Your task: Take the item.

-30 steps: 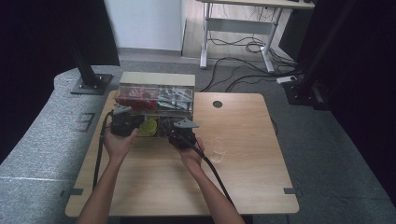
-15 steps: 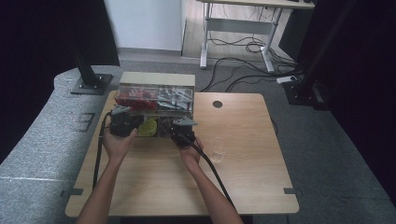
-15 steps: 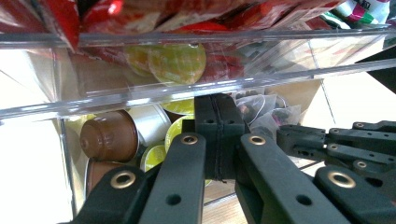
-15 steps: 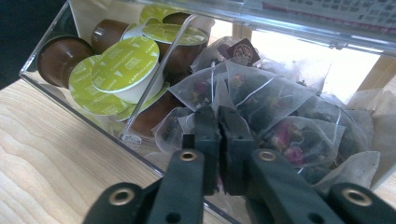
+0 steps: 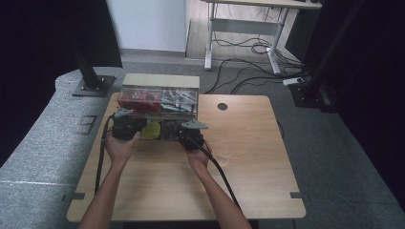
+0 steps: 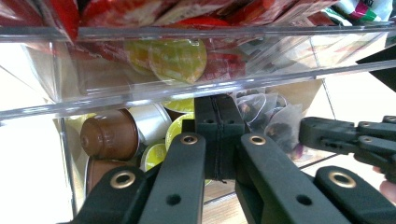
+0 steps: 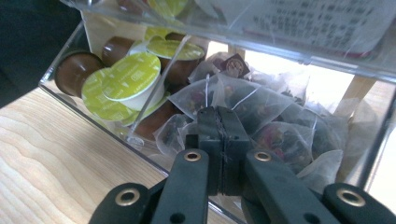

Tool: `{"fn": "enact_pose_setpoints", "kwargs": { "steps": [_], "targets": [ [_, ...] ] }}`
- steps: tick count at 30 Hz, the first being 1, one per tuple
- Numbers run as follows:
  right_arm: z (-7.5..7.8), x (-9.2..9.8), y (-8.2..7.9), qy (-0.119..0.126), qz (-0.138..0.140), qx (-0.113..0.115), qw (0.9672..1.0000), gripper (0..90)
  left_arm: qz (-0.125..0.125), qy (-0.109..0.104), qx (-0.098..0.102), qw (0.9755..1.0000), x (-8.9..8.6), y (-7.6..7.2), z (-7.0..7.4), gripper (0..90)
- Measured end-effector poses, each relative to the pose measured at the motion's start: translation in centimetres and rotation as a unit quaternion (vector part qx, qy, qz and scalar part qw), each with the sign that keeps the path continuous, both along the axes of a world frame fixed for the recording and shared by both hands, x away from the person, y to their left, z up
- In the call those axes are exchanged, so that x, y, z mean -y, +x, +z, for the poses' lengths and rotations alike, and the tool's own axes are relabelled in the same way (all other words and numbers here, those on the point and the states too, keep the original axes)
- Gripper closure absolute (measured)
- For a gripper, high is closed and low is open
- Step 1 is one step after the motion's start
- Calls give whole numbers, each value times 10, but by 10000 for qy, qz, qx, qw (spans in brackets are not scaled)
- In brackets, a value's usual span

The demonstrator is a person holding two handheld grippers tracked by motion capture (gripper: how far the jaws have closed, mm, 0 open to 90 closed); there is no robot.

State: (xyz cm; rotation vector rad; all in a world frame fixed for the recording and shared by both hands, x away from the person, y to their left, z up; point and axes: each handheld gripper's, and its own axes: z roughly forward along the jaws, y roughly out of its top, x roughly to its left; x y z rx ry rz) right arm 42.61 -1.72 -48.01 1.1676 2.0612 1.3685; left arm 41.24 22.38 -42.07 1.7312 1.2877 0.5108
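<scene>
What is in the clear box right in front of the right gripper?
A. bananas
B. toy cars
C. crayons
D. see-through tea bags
D: in the right gripper view, the right gripper points at a pile of see-through tea bags in the clear drawer, beside coffee capsules.

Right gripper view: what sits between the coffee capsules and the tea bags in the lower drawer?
A clear divider wall separates the green-lidded coffee capsules from the mesh tea bags, seen in the right gripper view. The right tongs are shut over the tea-bag side.
</scene>
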Motion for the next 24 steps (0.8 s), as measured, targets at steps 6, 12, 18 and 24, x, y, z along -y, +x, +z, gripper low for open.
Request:
{"fn": "enact_pose_setpoints", "kwargs": {
  "steps": [6,12,18,24],
  "targets": [
    [8,5,-7,95,100,104,9999,886,3,-13,-1,10000,-1,0,-1,900],
    [15,8,-13,147,178,164,9996,888,4,-4,-6,10000,-1,0,-1,900],
    [21,11,-19,160,253,243,9993,888,6,32,-16,10000,0,1,-1,900],
    [26,14,-25,140,304,328,9989,888,6,42,-9,10000,0,2,-1,900]
  ]
}}
